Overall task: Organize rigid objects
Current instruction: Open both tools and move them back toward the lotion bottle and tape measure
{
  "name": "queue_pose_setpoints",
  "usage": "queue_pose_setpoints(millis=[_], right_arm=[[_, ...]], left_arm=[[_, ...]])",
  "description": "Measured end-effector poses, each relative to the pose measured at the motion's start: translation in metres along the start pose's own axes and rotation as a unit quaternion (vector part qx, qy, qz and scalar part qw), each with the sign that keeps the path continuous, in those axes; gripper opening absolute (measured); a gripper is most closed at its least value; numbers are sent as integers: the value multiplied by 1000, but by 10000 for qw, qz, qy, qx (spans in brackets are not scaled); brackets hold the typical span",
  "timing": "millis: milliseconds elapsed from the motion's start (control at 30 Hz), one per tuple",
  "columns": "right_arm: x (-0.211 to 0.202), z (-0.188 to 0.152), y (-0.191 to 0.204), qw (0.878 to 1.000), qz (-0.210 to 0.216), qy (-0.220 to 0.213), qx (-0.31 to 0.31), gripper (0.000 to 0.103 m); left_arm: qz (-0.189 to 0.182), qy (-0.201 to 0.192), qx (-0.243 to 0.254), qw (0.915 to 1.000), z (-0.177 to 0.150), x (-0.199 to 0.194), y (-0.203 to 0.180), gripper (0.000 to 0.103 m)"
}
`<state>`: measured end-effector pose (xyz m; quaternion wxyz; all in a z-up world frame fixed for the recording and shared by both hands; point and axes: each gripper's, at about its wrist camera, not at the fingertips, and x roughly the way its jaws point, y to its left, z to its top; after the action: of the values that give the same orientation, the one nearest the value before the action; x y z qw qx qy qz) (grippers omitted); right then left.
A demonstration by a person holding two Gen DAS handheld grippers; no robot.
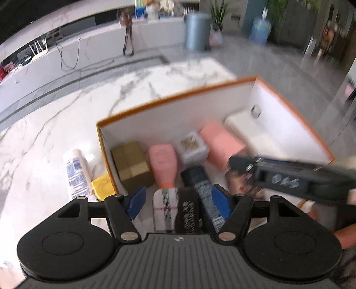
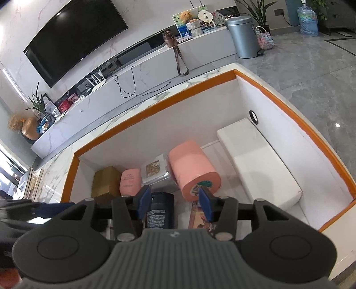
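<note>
An orange-rimmed white box (image 1: pixel 178 95) (image 2: pixel 155 106) stands on the marble table. In it lie a gold box (image 1: pixel 131 164) (image 2: pixel 105 181), a pink bottle (image 1: pixel 163 162) (image 2: pixel 130 181), a clear cube (image 1: pixel 192 147) (image 2: pixel 155 170), a pink cylinder (image 1: pixel 221 144) (image 2: pixel 193 169), a dark can (image 1: pixel 200 180) (image 2: pixel 160 211) and a white block (image 2: pixel 255 160). My left gripper (image 1: pixel 180 202) is open over the box's near end, above a plaid box (image 1: pixel 165 206) and the dark can. My right gripper (image 2: pixel 174 204) is open above the dark can; it also shows in the left wrist view (image 1: pixel 242 162).
A white tube (image 1: pixel 76 173) and a yellow lid (image 1: pixel 103 185) lie on the table left of the box. A TV console with cables, a grey bin (image 2: pixel 243 37) and a water jug (image 2: pixel 308 20) stand beyond on the floor.
</note>
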<state>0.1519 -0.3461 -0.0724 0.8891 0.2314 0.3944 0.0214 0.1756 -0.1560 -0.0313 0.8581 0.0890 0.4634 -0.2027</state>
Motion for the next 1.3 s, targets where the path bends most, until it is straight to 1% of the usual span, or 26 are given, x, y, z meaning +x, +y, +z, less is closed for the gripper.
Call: queue_pose_setpoints(millis=[100,133,200,267,300,400,467,567,733,833,933,1000,1067,1167,1233,1300], right_arm=[[-2,0,4,9999,-34,-53,-115,49],[-4,-1,6,9998,-56,-98,-181,49],[-6,-1,10,9992,-80,-156,-348,49],[-7,-2,16,9984,-83,-162,-543,50],[-7,-3,20,9977,-106,-164,-653,52],[-10,-4,34,9944,-144,-183,-1033,54],[-14,-5,44,9909,-150,-234,-1316,54],[-21,-7,60,9847,-144,-319,-1709,54],[-29,-11,91,9737,132,-390,-2242,54],[-30,-16,116,9611,218,-431,-2721,54],[-27,-19,141,9472,288,-318,-3177,54],[-23,-20,155,9386,262,-216,-3434,48],[-18,-20,167,9301,238,-130,-3663,44],[-8,-19,185,9174,196,-23,-3974,41],[-1,-21,196,9049,194,42,-4251,40],[8,-25,209,8852,184,179,-4645,38]], left_arm=[[-84,-472,-40,9988,-1,-16,3,80],[-49,-612,15,9981,-2,-21,3,82],[124,-861,84,9962,-5,-28,5,83],[206,-1025,35,9945,-9,-32,10,84],[204,-1064,-23,9941,-10,-34,13,85],[220,-1144,-200,9930,-14,-42,25,86],[255,-1249,-302,9914,-20,-48,36,86],[272,-1249,-467,9907,-24,-53,53,86],[415,-1258,-560,9896,-33,-64,76,86],[497,-1275,-566,9890,-38,-69,88,86],[582,-1268,-579,9885,-43,-72,102,86],[635,-1157,-626,9893,-44,-70,113,86],[669,-1062,-781,9890,-46,-65,126,83],[733,-826,-1151,9872,-48,-52,147,79],[750,-736,-1201,9872,-49,-41,154,78],[687,-630,-1263,9876,-48,-31,158,78]])
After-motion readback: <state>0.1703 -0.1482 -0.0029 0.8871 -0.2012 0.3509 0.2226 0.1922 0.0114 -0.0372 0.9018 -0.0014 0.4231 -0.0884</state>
